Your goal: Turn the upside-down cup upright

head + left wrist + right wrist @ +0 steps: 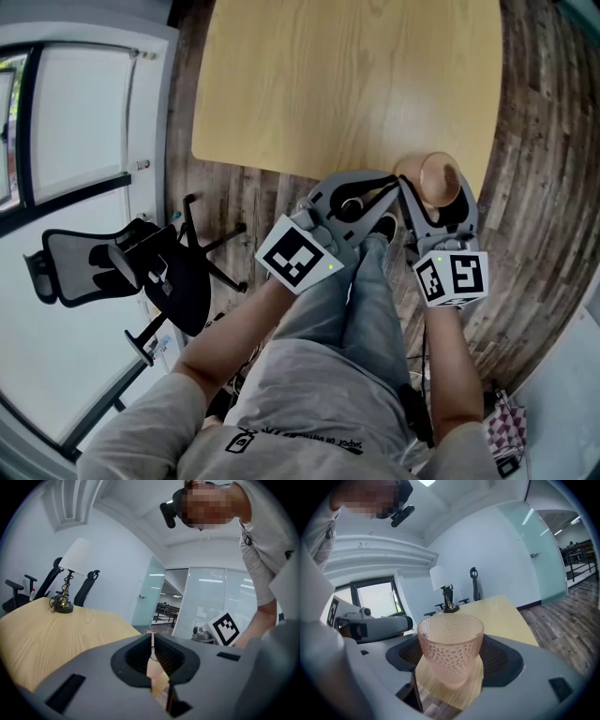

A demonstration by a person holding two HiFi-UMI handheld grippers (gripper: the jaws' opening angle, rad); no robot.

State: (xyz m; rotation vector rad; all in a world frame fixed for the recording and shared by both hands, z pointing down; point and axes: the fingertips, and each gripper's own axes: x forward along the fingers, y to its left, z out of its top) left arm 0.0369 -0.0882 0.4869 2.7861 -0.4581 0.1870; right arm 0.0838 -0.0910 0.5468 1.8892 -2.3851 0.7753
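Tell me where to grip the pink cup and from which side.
Grip the cup mid-wall, pads on opposite sides, coming level from the table's near edge, as the right gripper has it. The wall narrows toward the base, so a lower hold would likely slip; the dimpled surface helps.

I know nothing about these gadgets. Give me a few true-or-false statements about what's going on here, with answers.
1. The right gripper has its fingers around a pink dimpled cup. True.
2. The cup's mouth faces down. False: its mouth faces up.
3. The left gripper holds a second cup. False: its fingers are shut together on nothing.
4. A lamp with a white shade stands on the wooden table. True.
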